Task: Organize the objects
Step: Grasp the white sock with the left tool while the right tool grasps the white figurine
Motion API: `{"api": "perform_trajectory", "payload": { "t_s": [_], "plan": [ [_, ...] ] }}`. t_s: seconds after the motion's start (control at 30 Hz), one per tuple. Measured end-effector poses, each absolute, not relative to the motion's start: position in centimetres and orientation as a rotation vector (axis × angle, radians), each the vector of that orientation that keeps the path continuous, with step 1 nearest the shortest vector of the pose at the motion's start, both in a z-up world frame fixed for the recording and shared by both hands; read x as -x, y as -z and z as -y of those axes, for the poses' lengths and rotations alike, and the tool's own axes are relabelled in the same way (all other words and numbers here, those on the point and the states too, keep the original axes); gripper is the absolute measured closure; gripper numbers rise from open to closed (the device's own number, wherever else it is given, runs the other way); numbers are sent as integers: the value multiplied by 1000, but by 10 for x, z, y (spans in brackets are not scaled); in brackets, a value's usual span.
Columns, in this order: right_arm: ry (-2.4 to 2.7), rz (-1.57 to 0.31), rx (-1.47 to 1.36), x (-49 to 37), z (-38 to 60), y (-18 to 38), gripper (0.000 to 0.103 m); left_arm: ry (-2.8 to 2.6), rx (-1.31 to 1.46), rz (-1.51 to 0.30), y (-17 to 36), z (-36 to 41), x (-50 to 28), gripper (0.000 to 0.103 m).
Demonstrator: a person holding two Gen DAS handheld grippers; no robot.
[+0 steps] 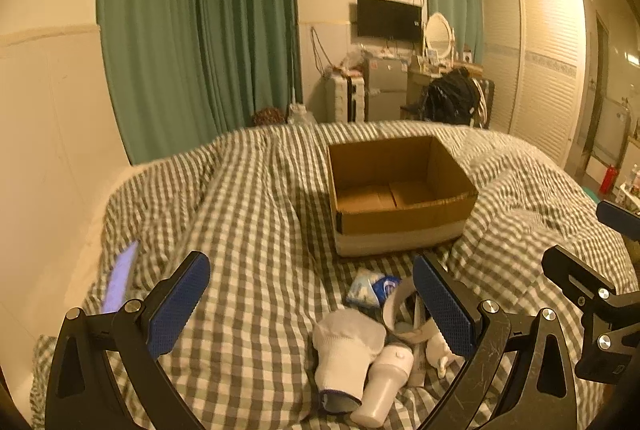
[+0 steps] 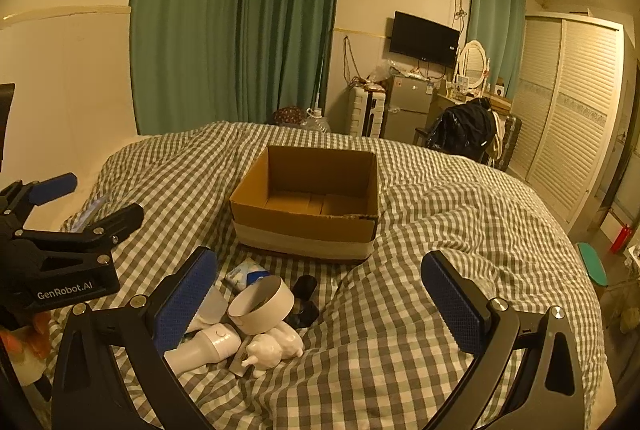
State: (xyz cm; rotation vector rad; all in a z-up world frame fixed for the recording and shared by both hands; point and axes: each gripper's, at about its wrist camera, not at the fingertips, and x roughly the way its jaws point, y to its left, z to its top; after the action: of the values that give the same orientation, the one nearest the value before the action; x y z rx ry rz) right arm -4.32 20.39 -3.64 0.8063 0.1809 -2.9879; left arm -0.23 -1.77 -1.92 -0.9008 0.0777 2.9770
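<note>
Both jaws spread wide, holding nothing: left gripper (image 1: 310,304), right gripper (image 2: 320,300). Nearest, soft sock (image 1: 346,348) looks squishy, so I'd pinch mid-body; ceramic-looking figurine (image 2: 274,346) seems fragile. Cardboard box (image 2: 308,200) sits beyond.

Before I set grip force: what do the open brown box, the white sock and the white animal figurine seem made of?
Open brown box: corrugated cardboard, matte, with a ragged torn front rim and a pale band round its base.
White sock: soft ribbed knit fabric, crumpled.
White animal figurine: smooth and glossy with highlights, probably glazed ceramic, possibly plastic.
</note>
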Motion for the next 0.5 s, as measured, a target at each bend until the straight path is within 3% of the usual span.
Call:
{"api": "perform_trajectory", "payload": {
  "t_s": [0.5],
  "plan": [
    [2833,-175,-1165,80,-200,127,1,-2713,1324,-152,122,16,28,6]
  ]
}}
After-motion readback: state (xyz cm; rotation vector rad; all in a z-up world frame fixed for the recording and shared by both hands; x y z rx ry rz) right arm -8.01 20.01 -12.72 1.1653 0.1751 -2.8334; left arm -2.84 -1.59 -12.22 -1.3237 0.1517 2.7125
